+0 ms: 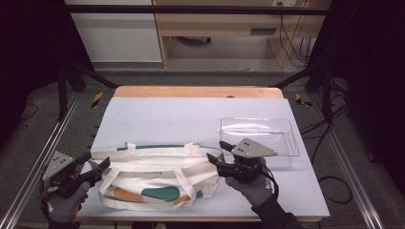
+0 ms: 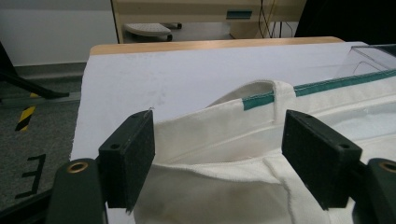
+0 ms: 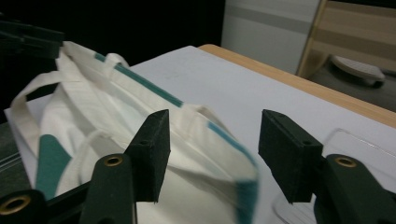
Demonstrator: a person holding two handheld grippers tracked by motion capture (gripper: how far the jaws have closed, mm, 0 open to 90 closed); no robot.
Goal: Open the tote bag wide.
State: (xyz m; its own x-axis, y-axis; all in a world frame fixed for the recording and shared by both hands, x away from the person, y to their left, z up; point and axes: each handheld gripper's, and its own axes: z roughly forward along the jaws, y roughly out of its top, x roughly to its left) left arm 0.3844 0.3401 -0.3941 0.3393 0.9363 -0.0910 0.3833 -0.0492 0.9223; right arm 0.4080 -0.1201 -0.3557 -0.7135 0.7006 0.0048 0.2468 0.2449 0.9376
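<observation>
Soft cream canvas between both sets of parted jaws, gripped by neither.

Black pads (image 2: 128, 156) of the left gripper (image 1: 95, 169) stand wide around the tote bag (image 1: 157, 176)'s rim at its left end, not pressing; the right gripper (image 1: 217, 155) hangs open at the bag's right end, beside the clear plastic tray (image 1: 282, 138). The bag lies near the table (image 1: 191, 114)'s front edge. It looks light and floppy, likely to sag, so the hemmed rim or strap (image 1: 184, 181) seems the best hold.

No legible text found. A small dark print mark on the tote bag (image 1: 154, 172) front, between the 2 tools, is too small to read. A black floor marking (image 2: 31, 174) left of the left tool resembles "E".
</observation>
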